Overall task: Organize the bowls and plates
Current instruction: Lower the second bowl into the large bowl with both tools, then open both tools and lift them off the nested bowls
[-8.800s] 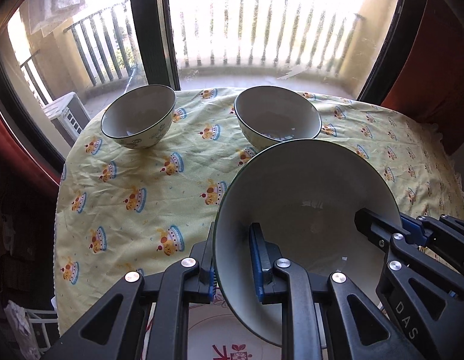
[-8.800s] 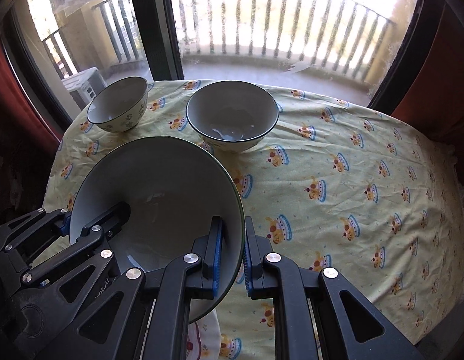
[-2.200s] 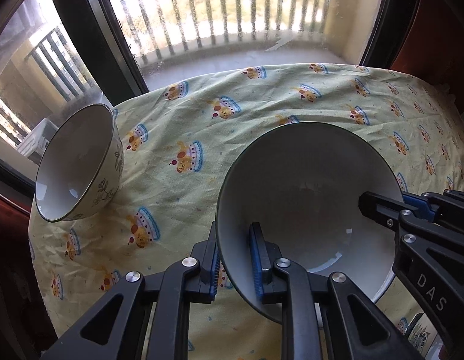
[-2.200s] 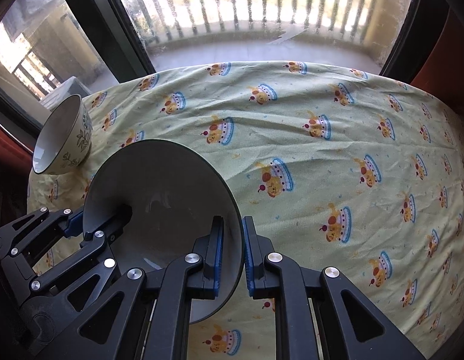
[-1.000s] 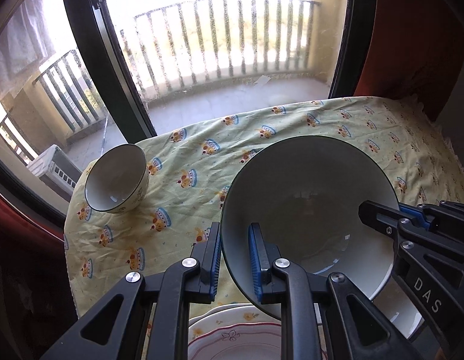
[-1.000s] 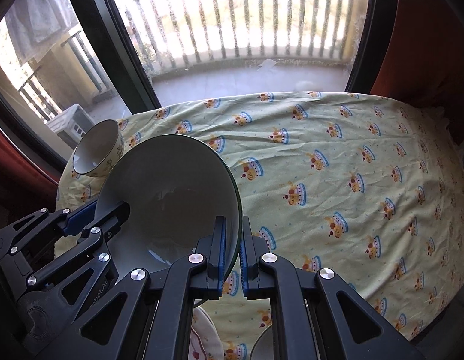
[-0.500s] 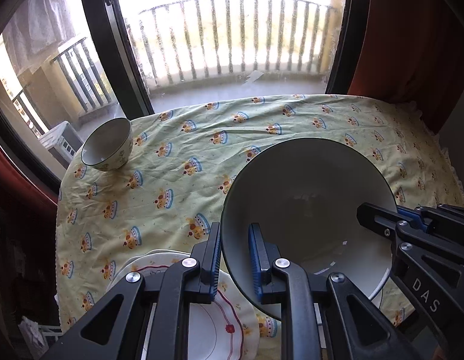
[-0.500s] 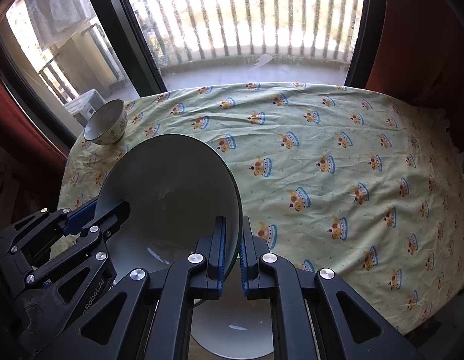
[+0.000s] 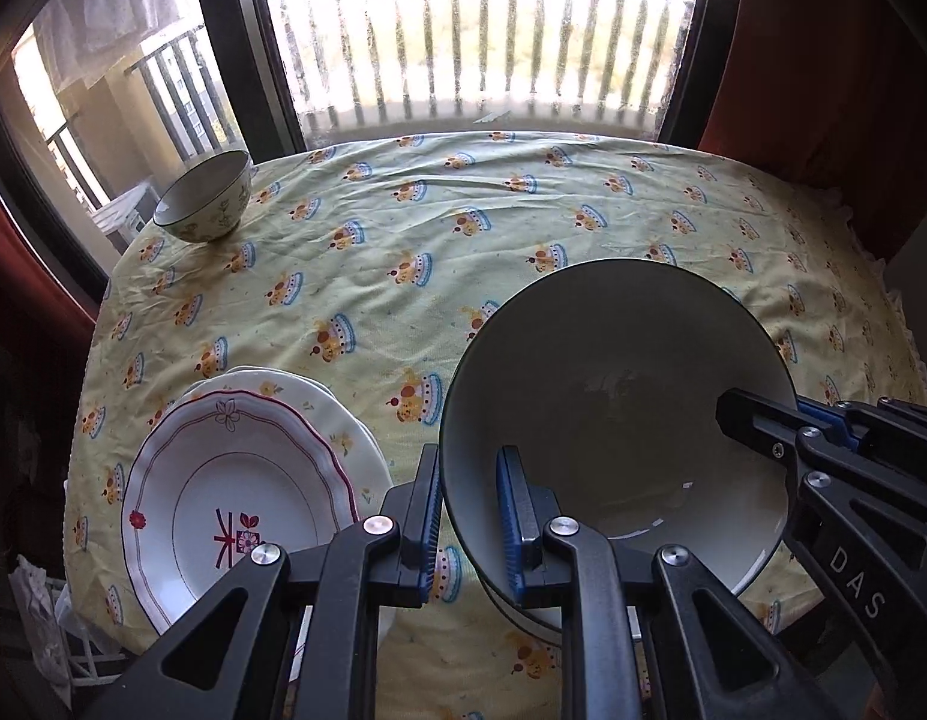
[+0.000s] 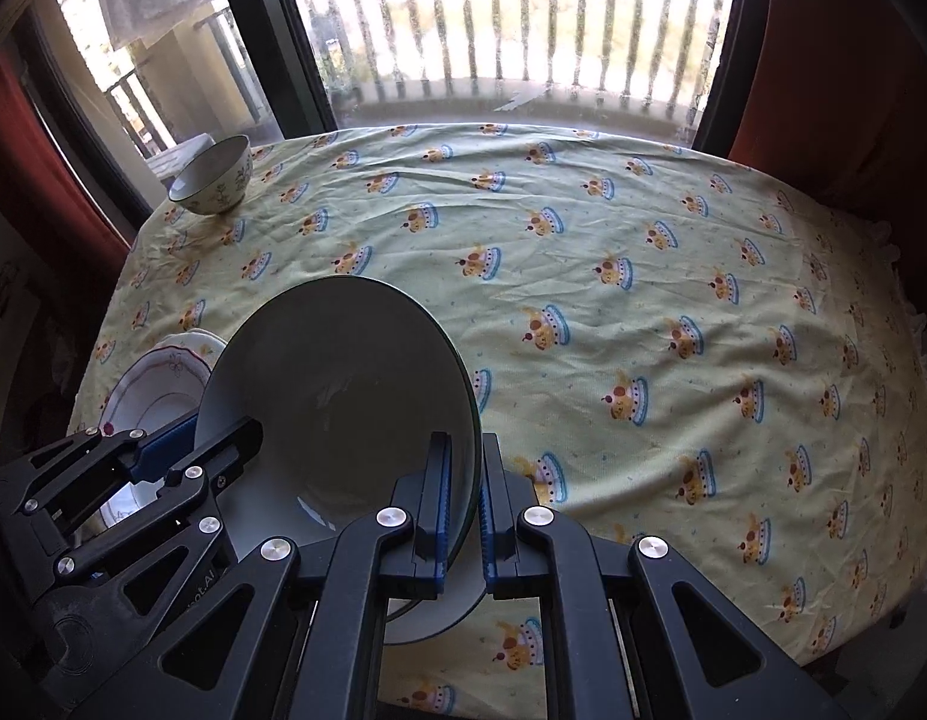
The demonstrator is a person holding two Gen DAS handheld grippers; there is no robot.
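While both tools grip one big bowl by opposite sides of its rim, it hangs tilted above the near edge of the worktop. The left tool is clamped on the bowl's left rim, one blue pad inside the wall and one outside; the right tool pinches the right rim the same way, its pads nearly together on the thin wall. In the left view the right tool shows at the bowl's far side, and in the right view the left tool shows likewise. Under the big bowl another white rim peeps out, though what it is I cannot tell. Just left of it, near the worktop's near left corner, lies a stack of plates, the top one with a red scalloped line and a flower. A small bowl stands upright at the far left corner, well apart. A yellow cloth with crown prints covers the worktop.
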